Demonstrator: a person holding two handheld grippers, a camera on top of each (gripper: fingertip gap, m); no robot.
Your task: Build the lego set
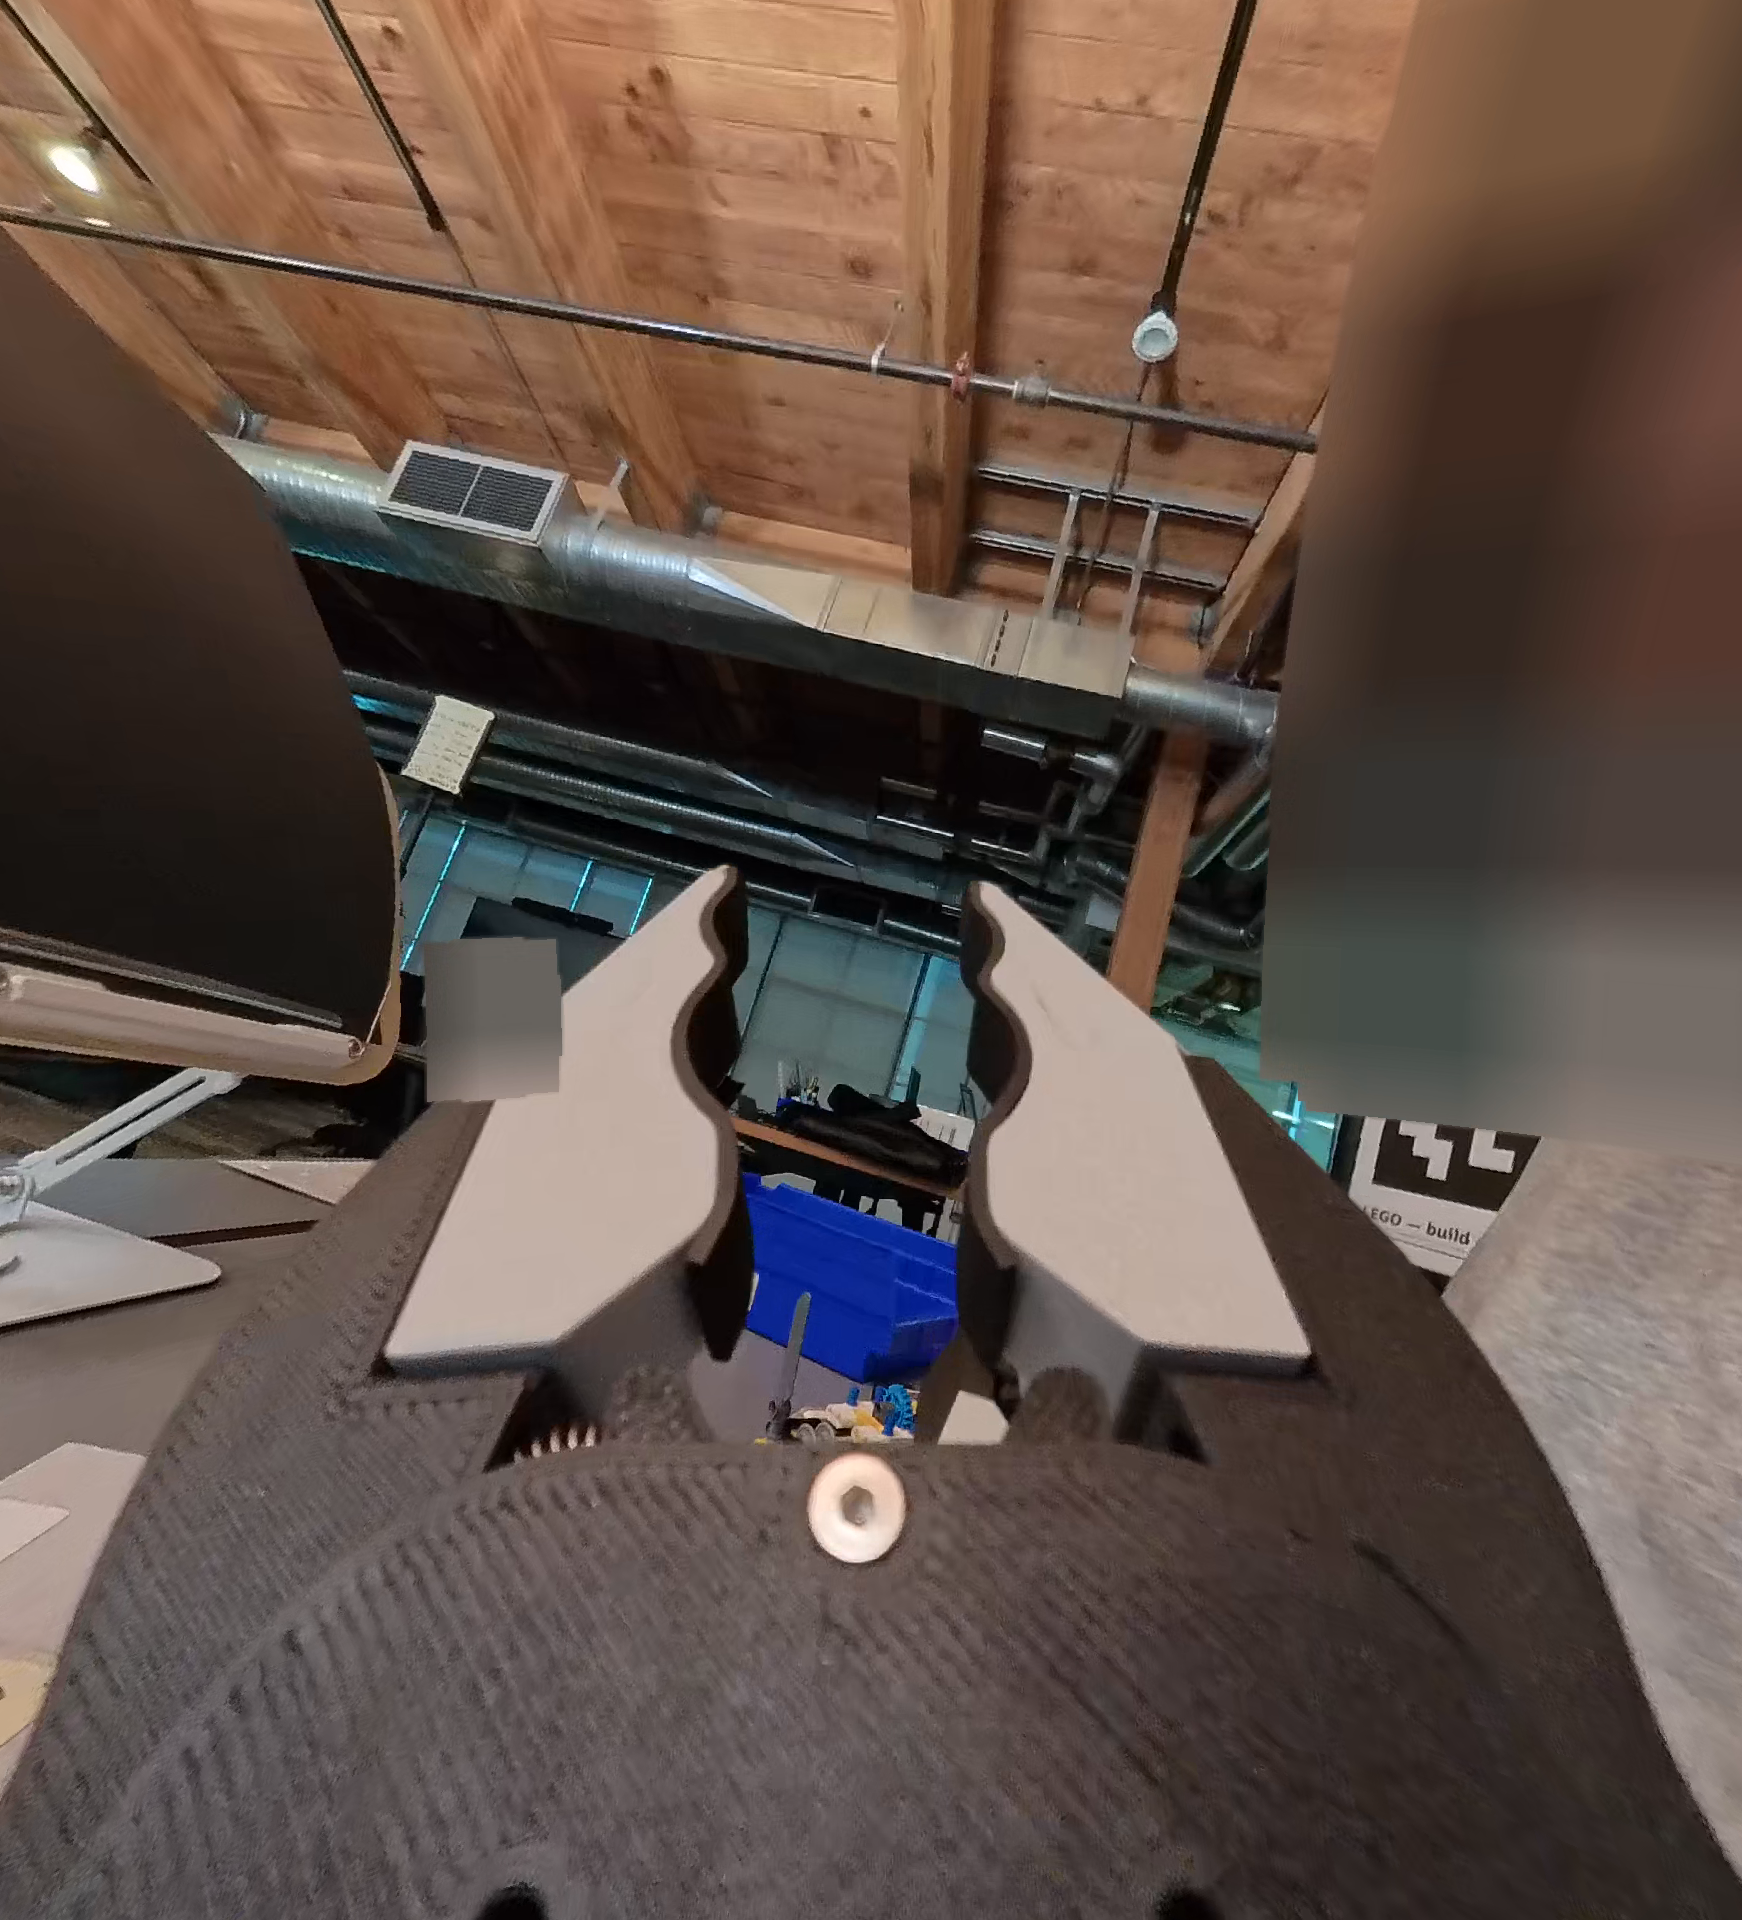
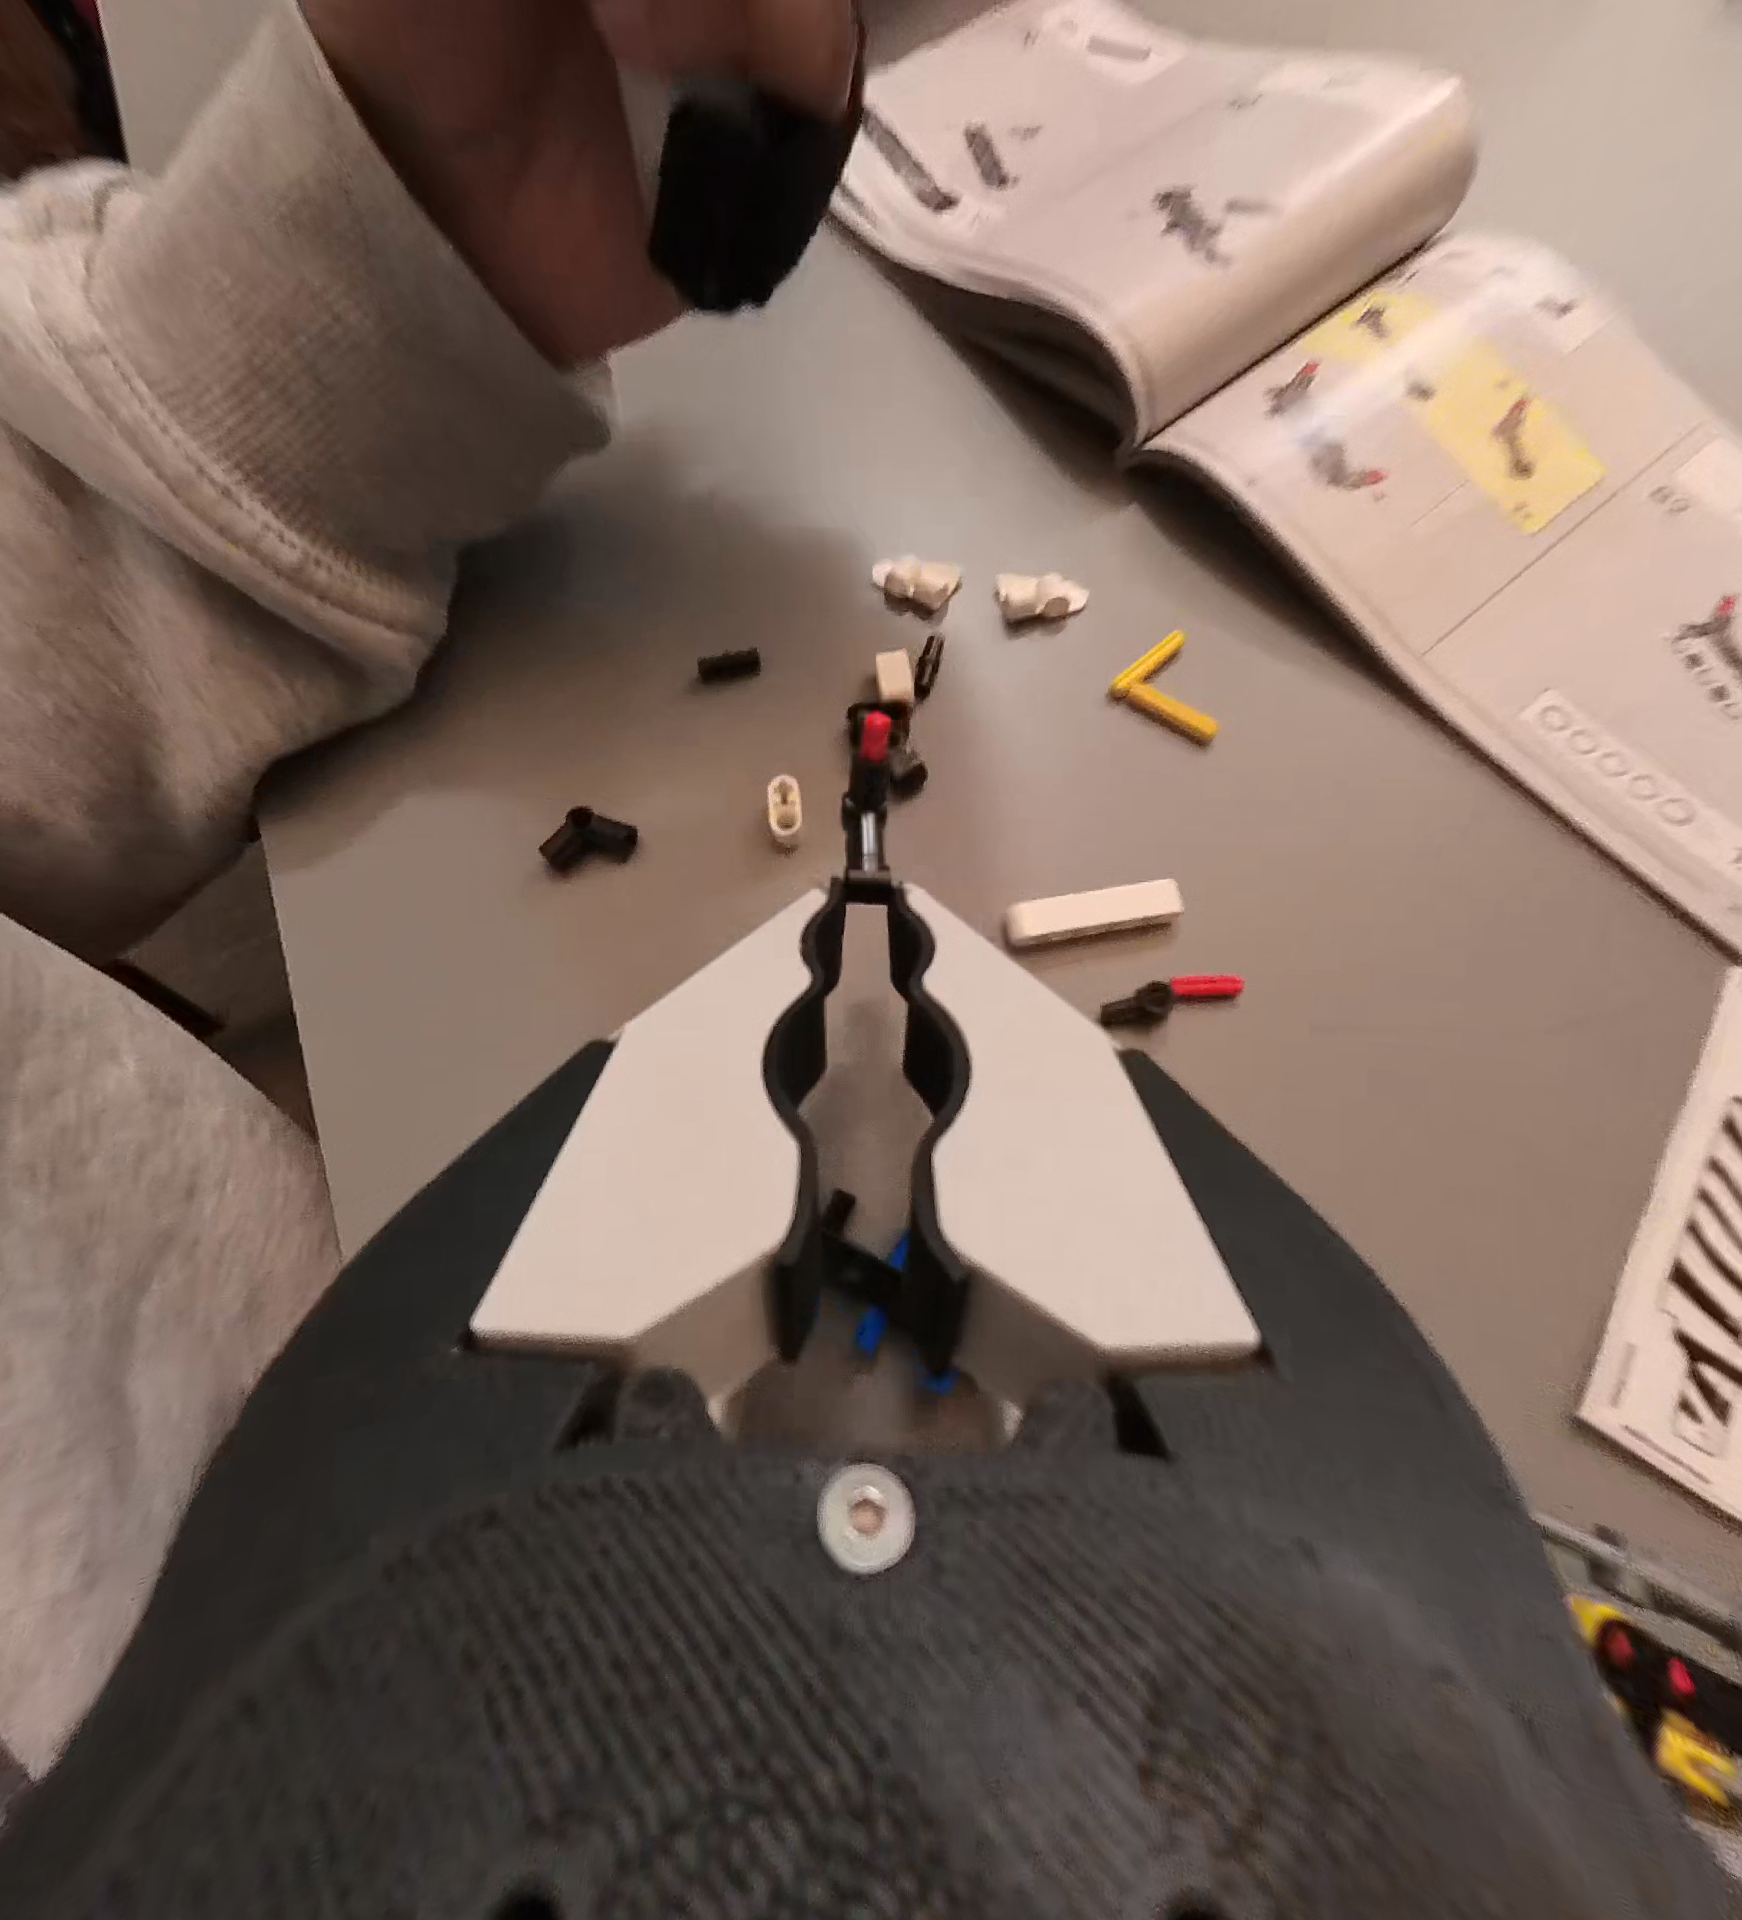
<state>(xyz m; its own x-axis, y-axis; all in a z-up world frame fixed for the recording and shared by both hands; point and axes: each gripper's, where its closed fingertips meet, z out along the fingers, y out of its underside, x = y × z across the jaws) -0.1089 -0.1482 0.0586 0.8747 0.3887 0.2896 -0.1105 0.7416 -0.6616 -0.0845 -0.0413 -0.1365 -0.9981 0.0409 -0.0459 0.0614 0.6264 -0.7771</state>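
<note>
1. Pinching a thin black-and-red lego assembly (image 2: 869, 790) at their tips, the right gripper (image 2: 867, 883) fingers are clenched on its black lower end; the piece sticks forward above the grey counter (image 2: 1314, 1091).
2. Loose parts lie on the counter past the tips: 2 white lumps (image 2: 981, 590), 2 yellow bars (image 2: 1163, 688) forming a V, a black pin (image 2: 729, 665), a black connector (image 2: 588, 836), a small white link (image 2: 786, 812) and a white block (image 2: 894, 675).
3. A white beam (image 2: 1093, 911) lies just right of the fingertips, with a black-and-red pin (image 2: 1170, 997) near it.
4. An open booklet (image 2: 1366, 343) lies at the upper right, and a striped sheet (image 2: 1740, 1216) at the right edge.
5. A hand (image 2: 576, 135) in a pale fleece sleeve (image 2: 171, 468) holds something black at the upper left; motion blur hides what it is.
6. The left gripper (image 1: 851, 935) points up toward a wooden ceiling (image 1: 742, 208), its fingers released and apart with nothing between them.
7. Low between those fingers sit a blue bin (image 1: 846, 1278) and a small white lego model (image 1: 846, 1421).
8. A dark monitor (image 1: 119, 675) on a white stand fills the left side.
</note>
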